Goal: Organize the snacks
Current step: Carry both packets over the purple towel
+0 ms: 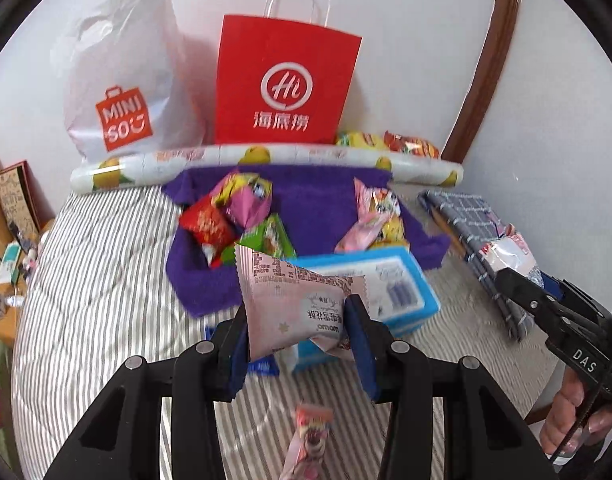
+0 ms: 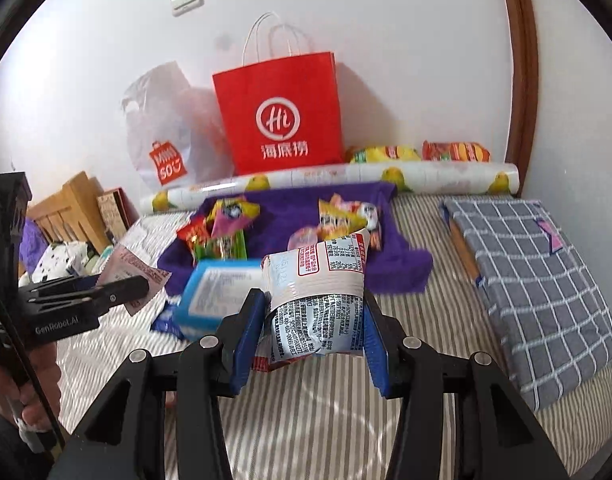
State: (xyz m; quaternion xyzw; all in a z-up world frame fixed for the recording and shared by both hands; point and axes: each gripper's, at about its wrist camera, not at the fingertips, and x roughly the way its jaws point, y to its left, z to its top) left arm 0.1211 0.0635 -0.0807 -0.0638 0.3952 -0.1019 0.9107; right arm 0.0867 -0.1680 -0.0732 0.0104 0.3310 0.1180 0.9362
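My left gripper is shut on a pale pink snack packet, held above the striped bedcover. My right gripper is shut on a white and silver snack packet, also lifted off the bed. Each gripper shows in the other's view: the right gripper with its packet at the right edge, the left gripper with the pink packet at the left. Ahead lies a purple fabric tray with several bright snack packs inside. A blue box rests in front of the tray. One small pink packet lies on the bed below my left gripper.
A red paper bag and a white plastic bag stand against the wall behind a printed roll. Two snack bags lie behind the roll. A folded checked cloth lies on the right. A wooden frame and clutter stand left.
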